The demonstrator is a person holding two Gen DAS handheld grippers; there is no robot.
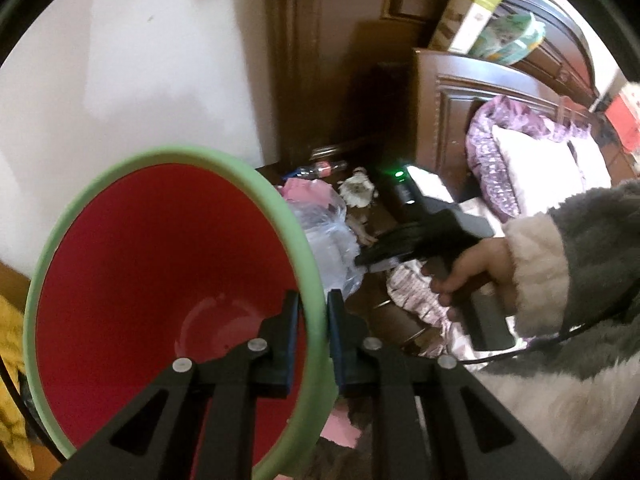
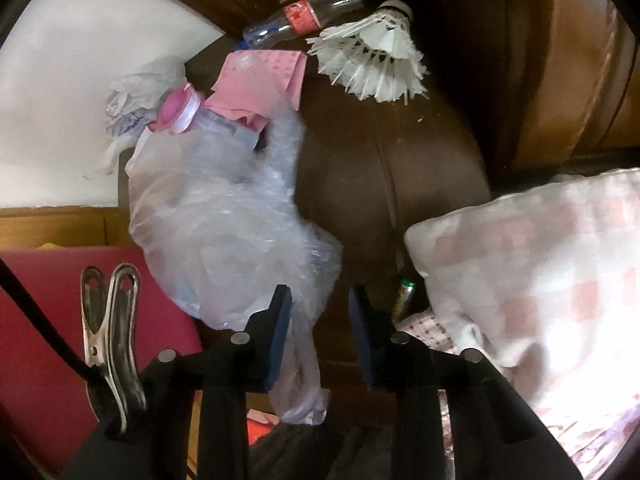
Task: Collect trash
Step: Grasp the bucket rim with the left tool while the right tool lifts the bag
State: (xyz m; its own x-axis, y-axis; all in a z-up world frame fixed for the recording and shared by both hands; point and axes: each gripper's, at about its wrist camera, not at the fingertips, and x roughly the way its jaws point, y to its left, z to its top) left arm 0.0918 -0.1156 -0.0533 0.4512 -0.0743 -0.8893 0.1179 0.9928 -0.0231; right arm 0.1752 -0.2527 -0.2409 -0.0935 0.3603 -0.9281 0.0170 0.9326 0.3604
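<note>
In the left wrist view the left gripper [image 1: 314, 322] had its jaws pinched on the green rim of a red bin [image 1: 160, 280] filling the lower left of the frame. In the right wrist view the right gripper [image 2: 320, 336] stood with jaws spread around a trailing handle of the clear plastic bag [image 2: 224, 216], not pressing it. The bag lay left of centre on the dark brown surface [image 2: 380, 168], with a shuttlecock [image 2: 376, 60] and an empty bottle [image 2: 300, 18] near the top.
</note>
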